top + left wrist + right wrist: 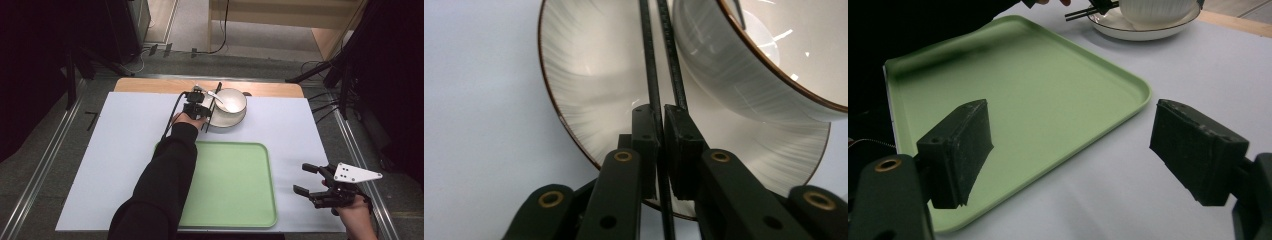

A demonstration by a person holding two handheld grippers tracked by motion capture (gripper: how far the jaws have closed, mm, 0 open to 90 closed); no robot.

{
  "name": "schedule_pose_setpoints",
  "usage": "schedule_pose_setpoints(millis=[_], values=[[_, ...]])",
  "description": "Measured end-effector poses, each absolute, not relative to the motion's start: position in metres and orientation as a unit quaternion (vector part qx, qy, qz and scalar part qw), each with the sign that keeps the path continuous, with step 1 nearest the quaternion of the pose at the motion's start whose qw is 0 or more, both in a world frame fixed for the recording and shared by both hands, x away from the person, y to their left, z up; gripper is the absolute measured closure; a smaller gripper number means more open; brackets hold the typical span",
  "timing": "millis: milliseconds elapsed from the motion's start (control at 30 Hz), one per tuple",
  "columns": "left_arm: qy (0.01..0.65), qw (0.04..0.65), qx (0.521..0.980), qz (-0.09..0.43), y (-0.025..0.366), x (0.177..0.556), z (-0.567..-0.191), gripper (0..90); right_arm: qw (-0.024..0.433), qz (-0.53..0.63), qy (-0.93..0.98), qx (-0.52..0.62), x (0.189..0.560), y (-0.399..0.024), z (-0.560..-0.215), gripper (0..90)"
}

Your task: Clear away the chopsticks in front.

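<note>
Reaching forward across the table in the high view, the person's left forearm in a black sleeve stretches over the left edge of the green tray, and the left gripper sits at the near-left rim of the plate. Its fingers are pressed together on a pair of black chopsticks, pinching them near their lower part; in the left gripper view the two thin sticks run side by side up across the plate. The plate is white with a dark rim line and carries a white ribbed bowl with a spoon in it, at the table's far middle. The right gripper hangs near the tray's right side, fingers spread wide with nothing between them.
</note>
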State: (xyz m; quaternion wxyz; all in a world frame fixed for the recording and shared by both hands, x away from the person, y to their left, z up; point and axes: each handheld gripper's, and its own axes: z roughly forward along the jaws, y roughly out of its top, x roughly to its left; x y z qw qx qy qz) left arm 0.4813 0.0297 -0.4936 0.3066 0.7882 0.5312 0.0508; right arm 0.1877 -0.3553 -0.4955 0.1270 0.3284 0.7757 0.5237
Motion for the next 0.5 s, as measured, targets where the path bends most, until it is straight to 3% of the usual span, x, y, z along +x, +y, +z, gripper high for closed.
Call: schedule_pose_setpoints(millis=[333,500], values=[[0.542,0.304,0.782,0.049,0.043,0.482,-0.481,86.3,0.127,0.524,0.775,0.328,0.187,-0.355,-0.495,17.4],[0.547,0.314,0.775,0.044,0.072,0.475,-0.459,86.3,0.125,0.523,0.777,0.327,0.187,-0.354,-0.496,17.4]])
